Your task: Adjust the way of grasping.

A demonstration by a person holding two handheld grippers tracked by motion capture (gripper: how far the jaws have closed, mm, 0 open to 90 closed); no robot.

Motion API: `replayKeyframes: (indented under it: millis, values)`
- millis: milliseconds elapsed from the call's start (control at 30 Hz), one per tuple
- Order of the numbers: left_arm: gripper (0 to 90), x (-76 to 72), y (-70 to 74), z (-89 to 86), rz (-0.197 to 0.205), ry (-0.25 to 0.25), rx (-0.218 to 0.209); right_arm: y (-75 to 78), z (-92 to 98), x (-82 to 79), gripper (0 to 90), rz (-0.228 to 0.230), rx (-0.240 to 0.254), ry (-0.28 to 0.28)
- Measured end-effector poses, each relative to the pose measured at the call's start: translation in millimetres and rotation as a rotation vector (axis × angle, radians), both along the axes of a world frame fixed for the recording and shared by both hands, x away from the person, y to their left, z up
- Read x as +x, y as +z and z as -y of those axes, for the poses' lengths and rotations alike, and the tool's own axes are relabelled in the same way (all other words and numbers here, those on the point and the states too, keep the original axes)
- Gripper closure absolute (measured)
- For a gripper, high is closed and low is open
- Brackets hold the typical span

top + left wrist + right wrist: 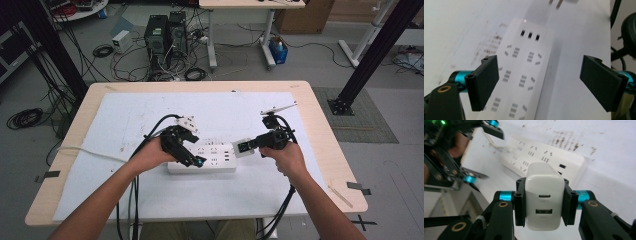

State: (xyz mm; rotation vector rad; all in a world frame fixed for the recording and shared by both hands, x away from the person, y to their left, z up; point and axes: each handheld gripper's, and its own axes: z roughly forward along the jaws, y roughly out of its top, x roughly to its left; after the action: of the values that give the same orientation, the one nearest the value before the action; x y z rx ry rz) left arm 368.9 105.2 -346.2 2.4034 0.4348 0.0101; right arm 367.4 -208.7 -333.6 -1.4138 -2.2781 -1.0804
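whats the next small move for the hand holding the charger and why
Probably ease the right gripper toward the power strip and line the white charger up over a free socket. The charger is clamped between that gripper's fingers and hangs off the strip's right end, not yet over any socket. The left gripper hovers open above the strip, gripping nothing, so it might need to steady the strip first.

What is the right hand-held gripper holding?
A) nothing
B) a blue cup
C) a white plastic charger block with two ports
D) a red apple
C: in the right gripper view, the right hand-held gripper has its black jaws pressed on both sides of the white plastic charger block, above the white plastic power strip.
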Motion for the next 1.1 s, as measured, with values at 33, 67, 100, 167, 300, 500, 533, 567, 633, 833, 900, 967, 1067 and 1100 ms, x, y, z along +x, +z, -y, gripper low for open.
replayKeyframes:
  millis: [33, 67, 100, 167, 300, 500, 533, 567, 633, 833, 900, 967, 1067, 1100]
  values:
    - [15.8, 0.3, 1.3, -6.4, -0.019, 0.000, 0.016, 1.6, 1.1, 0.2, 62.3, 0.011, -0.015, 0.009]
    - [15.8, 1.0, 2.8, -12.5, -0.019, -0.003, 0.037, 5.3, 2.0, -0.1, 62.3, 0.027, -0.039, 0.024]
    - [15.8, 2.0, 4.2, -18.8, -0.025, 0.005, 0.053, 8.4, 2.5, -0.6, 62.3, 0.040, -0.064, 0.028]
    - [15.8, 5.7, 6.9, -32.5, -0.043, 0.023, 0.075, 14.1, 3.8, -1.0, 62.3, 0.054, -0.106, 0.048]
    - [15.8, 11.1, 15.0, -58.6, -0.041, 0.064, 0.130, 25.5, 7.3, -1.5, 62.3, 0.085, -0.201, 0.095]
    - [15.8, 14.9, 24.3, -84.6, -0.028, 0.079, 0.155, 38.4, 12.6, -0.4, 62.4, 0.124, -0.364, 0.152]
    - [15.8, 15.0, 24.3, -87.6, -0.018, 0.085, 0.167, 39.5, 14.0, 0.2, 62.4, 0.126, -0.382, 0.163]
    - [15.9, 15.0, 24.3, -87.6, -0.018, 0.085, 0.167, 39.5, 14.0, 0.2, 62.4, 0.126, -0.382, 0.163]
    - [15.9, 16.6, 23.3, -93.5, -0.031, 0.119, 0.219, 40.5, 14.9, 0.3, 62.4, 0.129, -0.395, 0.160]
    - [15.8, 20.4, 26.6, -109.3, -0.031, 0.178, 0.293, 45.3, 24.2, 1.5, 62.3, 0.182, -0.493, 0.198]
    - [15.8, 20.0, 27.2, -113.4, -0.034, 0.187, 0.295, 46.2, 26.3, 0.8, 62.3, 0.207, -0.521, 0.204]
    - [15.9, 18.5, 26.4, -115.9, -0.041, 0.195, 0.289, 47.3, 28.8, 0.6, 62.3, 0.215, -0.529, 0.223]
    - [15.8, 17.2, 25.7, -118.5, -0.037, 0.193, 0.283, 47.6, 29.9, -0.7, 62.3, 0.227, -0.574, 0.217]
    - [15.8, 17.4, 26.1, -119.5, -0.030, 0.185, 0.289, 47.7, 30.0, -1.1, 62.3, 0.234, -0.595, 0.223]
